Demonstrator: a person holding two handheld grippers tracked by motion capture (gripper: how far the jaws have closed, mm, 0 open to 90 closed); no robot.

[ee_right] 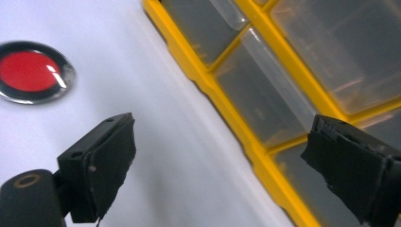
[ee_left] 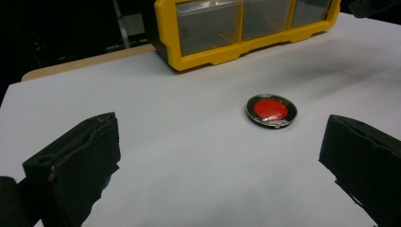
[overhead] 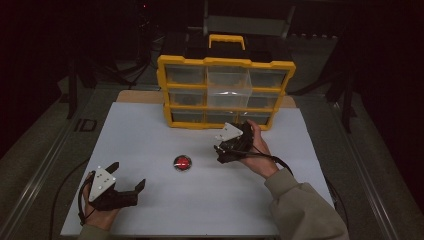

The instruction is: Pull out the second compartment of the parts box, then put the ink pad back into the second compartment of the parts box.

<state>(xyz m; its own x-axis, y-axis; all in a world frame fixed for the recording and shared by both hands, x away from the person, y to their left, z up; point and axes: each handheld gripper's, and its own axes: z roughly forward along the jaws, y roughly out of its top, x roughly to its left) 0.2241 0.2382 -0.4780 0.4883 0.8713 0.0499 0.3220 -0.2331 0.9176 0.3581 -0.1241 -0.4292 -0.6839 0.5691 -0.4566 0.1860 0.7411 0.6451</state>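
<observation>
From the high view, your left gripper [overhead: 128, 176] rests low on the near left part of the white table [overhead: 150, 130], jaws spread wide and holding nothing. Your right gripper [overhead: 231, 146] hangs just in front of the bottom row of the yellow drawer cabinet [overhead: 226, 62], tilted over on its side. The round red disc [overhead: 182, 162] lies flat on the table between your two grippers, closer to the right one, touching neither.

In the left gripper view, your jaws stand far apart, and the red disc [ee_left: 271, 110] sits ahead of them, well short of the cabinet [ee_left: 222, 54].

In the right gripper view, your jaws are also wide apart and empty. The clear drawers of the cabinet [ee_right: 265, 90] lie close ahead, and the disc [ee_right: 31, 72] lies off to the upper left, beside the left jaw.
</observation>
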